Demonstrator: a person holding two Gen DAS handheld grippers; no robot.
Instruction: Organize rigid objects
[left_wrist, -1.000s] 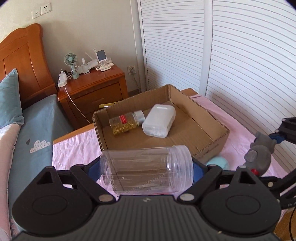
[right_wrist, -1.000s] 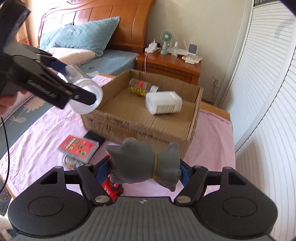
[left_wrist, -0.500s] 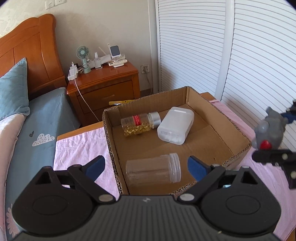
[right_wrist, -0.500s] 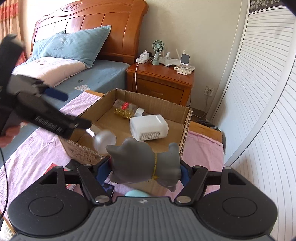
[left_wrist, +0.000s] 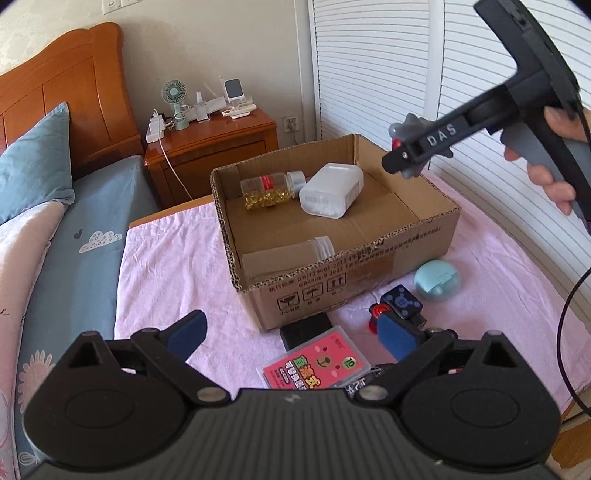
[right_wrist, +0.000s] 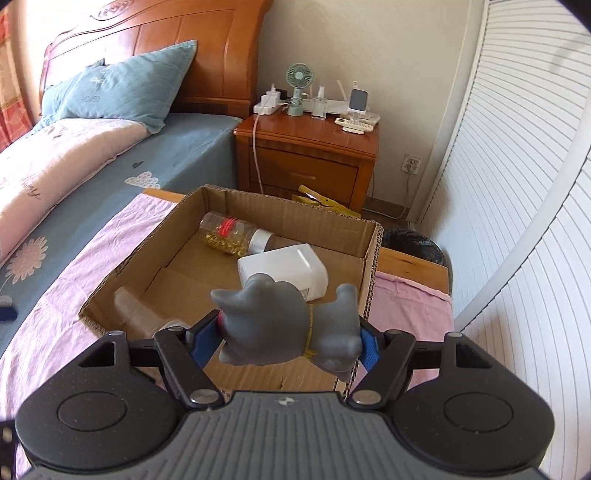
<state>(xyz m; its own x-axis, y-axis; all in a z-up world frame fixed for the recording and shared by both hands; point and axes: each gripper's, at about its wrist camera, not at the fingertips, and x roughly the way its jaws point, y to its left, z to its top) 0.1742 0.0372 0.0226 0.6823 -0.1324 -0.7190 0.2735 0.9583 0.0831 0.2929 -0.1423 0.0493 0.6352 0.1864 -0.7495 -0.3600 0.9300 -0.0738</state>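
The left tool (left_wrist: 290, 334) hangs with its blue fingers spread wide and nothing between them, above the near part of the pink-clothed table (left_wrist: 173, 258). Under it a pink card pack (left_wrist: 317, 363) lies flat beside a black block (left_wrist: 304, 326). Past these stands the cardboard box (left_wrist: 347, 273), toward the table's far edge. Inside, a clear jar (left_wrist: 288, 254) lies on its side against the near wall; a capsule bottle (left_wrist: 267, 188) and a white container (left_wrist: 330, 194) lie by the far wall. Right of the box's near corner sit a dark blue toy (left_wrist: 400, 302) and a round teal case (left_wrist: 437, 280). The right tool (right_wrist: 288, 341) is clamped on a grey toy animal (right_wrist: 284, 325), held above the box's right side.
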